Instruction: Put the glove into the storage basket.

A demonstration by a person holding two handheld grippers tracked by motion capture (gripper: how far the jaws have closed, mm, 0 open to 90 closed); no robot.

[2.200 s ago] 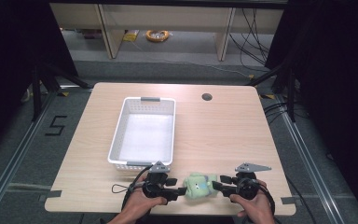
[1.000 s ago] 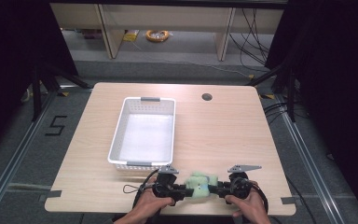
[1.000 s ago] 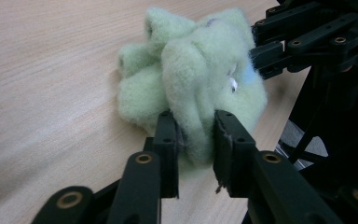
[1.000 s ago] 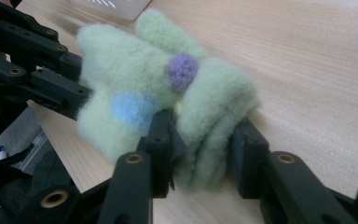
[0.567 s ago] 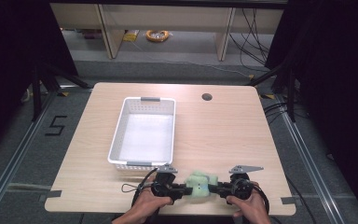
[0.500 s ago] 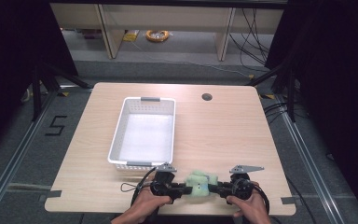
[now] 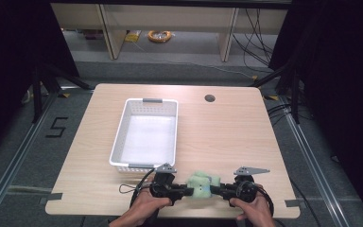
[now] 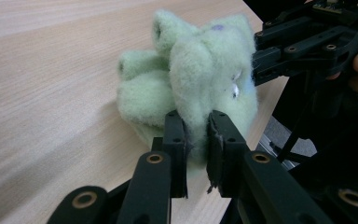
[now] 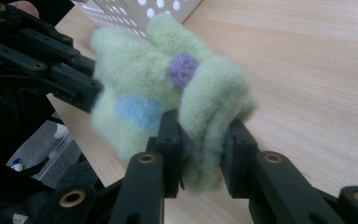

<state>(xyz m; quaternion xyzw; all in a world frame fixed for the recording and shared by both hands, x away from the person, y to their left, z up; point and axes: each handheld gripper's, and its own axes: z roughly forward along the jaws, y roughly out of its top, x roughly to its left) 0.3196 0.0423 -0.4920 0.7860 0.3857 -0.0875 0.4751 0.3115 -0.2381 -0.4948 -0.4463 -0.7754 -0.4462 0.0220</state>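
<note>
High view: left tongs (image 7: 185, 191) & right tongs (image 7: 216, 191) both clamped on green plush toy (image 7: 201, 184) near bench (image 7: 227, 127) edge. Risk: shallow fluff pinch slips; opposing pull could tear seam.

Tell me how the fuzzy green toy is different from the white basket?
The toy is soft, fuzzy and pale green with blue and purple spots; the basket is hard, white and full of little holes. The toy is much smaller than the basket. The left gripper and right gripper pinch the toy; nothing touches the basket. Both are at the wooden table.
</note>
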